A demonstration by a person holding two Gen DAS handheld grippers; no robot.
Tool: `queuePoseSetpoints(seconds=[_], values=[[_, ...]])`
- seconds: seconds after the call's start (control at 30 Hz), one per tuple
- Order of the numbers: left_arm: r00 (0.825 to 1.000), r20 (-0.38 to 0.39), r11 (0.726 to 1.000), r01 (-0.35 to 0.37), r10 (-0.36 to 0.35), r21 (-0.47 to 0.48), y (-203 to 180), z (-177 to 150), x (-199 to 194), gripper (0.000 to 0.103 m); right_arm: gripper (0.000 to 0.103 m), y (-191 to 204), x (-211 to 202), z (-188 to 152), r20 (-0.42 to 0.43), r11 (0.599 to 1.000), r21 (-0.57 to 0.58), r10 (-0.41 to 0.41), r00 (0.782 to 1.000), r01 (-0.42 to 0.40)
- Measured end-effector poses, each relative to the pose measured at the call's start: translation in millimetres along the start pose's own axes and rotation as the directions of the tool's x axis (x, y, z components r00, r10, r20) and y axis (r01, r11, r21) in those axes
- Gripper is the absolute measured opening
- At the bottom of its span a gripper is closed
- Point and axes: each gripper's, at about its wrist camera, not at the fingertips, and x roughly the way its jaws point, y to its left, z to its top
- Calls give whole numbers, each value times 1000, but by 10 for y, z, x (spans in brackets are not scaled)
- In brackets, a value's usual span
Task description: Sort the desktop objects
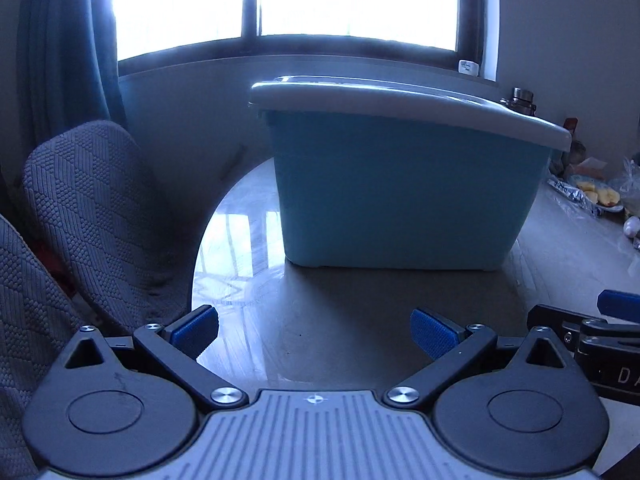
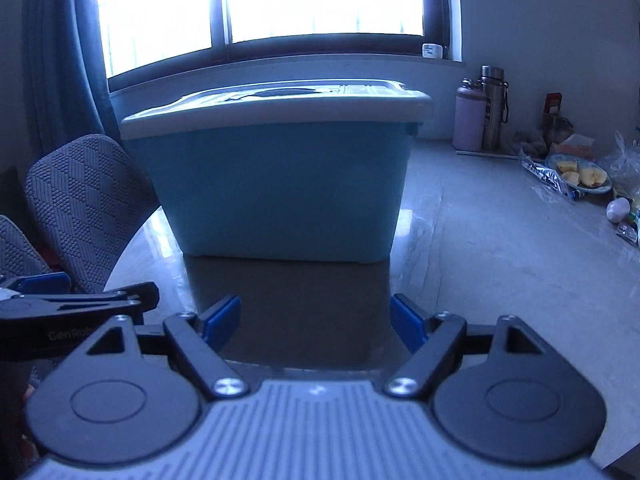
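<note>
Where the table (image 2: 500, 248) curves round at its left edge, a blue box (image 2: 280, 192) stands with a pale grey lid (image 2: 276, 110) on it, closed. Box sits well in from the near edge, its left side close to the rounded left edge.

Left gripper (image 1: 314, 334): low over the near part of the table, pointed at the box. Fingers spread wide, nothing between the blue pads (image 1: 196, 334). Not touching the box.

Right gripper (image 2: 316, 324): just beside the left one, also low and facing the box front. Fingers apart, pads bare, holding nothing. Each gripper shows at the edge of the other's view.

Far right corner of the table, along the wall: pink bottle (image 2: 470, 120) and steel flask (image 2: 494, 108) standing upright, touching or nearly so. Nearer along the right edge: a plate of cut fruit (image 2: 580, 176), a crinkled foil wrapper (image 2: 544, 174) just beside it, clear plastic bags (image 2: 624, 168), a small pale round thing (image 2: 618, 208), too blurred to name.

Off the left edge: two chairs with grey patterned covers (image 1: 92, 208). Window (image 2: 260, 0) behind, very bright; blue curtain (image 1: 64, 40) to its left. Small white item (image 2: 432, 50) on the sill.
</note>
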Motion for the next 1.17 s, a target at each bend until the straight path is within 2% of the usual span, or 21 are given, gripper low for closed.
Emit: queuePoseSetpoints(seconds=[0.3, 1.17], values=[[1000, 1, 999, 20, -20, 38, -16, -6, 61, 103, 81, -16, 22, -107, 10, 999, 34, -24, 1000, 23], [999, -18, 997, 48, -48, 52, -37, 58, 112, 103, 81, -104, -4, -146, 2, 998, 61, -23, 1000, 23]])
